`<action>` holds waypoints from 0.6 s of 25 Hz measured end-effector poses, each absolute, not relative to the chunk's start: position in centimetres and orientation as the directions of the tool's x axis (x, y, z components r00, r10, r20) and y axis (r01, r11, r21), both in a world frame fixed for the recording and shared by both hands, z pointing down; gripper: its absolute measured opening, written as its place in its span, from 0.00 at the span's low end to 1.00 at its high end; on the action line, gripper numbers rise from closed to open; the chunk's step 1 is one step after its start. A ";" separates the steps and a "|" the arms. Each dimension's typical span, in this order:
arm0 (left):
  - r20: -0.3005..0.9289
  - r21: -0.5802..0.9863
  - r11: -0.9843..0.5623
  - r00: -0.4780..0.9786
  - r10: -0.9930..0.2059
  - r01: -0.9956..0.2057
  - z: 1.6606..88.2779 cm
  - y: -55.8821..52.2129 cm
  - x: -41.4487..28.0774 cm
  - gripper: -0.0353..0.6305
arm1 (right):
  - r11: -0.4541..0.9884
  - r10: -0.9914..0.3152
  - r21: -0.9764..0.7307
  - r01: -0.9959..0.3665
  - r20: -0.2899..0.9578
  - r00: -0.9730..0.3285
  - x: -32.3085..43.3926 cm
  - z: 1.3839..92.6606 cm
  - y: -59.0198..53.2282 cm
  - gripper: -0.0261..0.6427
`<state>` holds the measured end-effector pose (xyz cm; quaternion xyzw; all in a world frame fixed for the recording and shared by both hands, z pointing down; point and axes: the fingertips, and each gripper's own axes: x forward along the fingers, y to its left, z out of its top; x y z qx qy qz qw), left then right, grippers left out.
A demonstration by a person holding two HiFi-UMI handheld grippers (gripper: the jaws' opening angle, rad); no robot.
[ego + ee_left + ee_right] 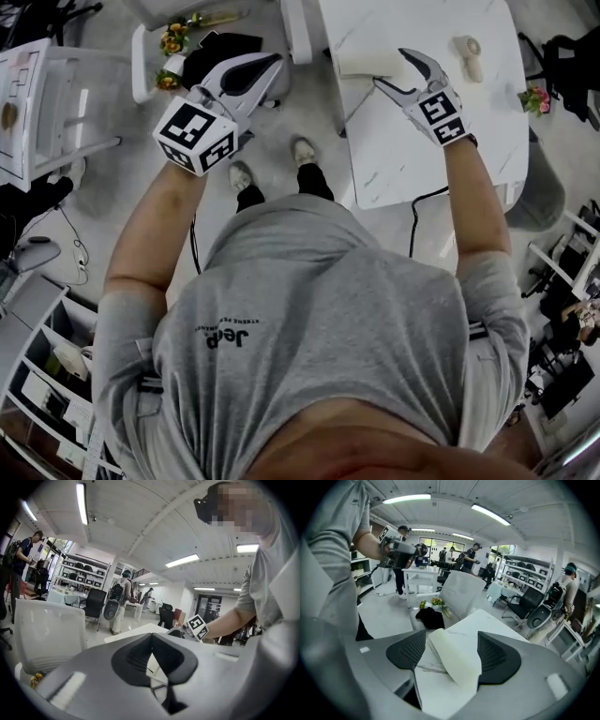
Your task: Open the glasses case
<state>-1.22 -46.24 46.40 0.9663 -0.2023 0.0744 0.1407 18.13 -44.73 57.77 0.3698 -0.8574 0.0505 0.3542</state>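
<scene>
Standing at white marble surface [441,169], both grippers up in head view

Right gripper [391,67] [452,634]: jaws spread wide, over the left part of the surface.

Glasses case [364,64] [454,660]: cream, flat, lid down, lying on the surface near its left edge. In right gripper view seen in the gap between the two dark pads, long side running along the jaws. Contact between pads and case: cannot tell.

Left gripper [272,62] [151,635]: off the surface, over the floor beside a white chair [141,66]. Jaw tips pressed together, nothing between them.

Also on the surface, well apart from the case: small pale object [467,58]; pink flowers [536,98] at the right edge.

On the chair: black cloth [220,45]
</scene>
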 end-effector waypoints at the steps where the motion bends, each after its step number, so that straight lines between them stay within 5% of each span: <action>1: 0.205 0.245 -0.879 0.908 -0.365 -0.408 47.1 -46.3 -0.6 0.09 | 0.749 -0.574 0.182 -0.637 0.659 -0.486 18.0 58.8 -44.7 0.53; 15: 0.242 0.317 -0.857 0.908 -0.341 -0.406 53.4 -46.7 2.5 0.09 | 0.899 -0.381 0.199 -0.391 0.797 -0.469 20.1 68.4 -45.5 0.52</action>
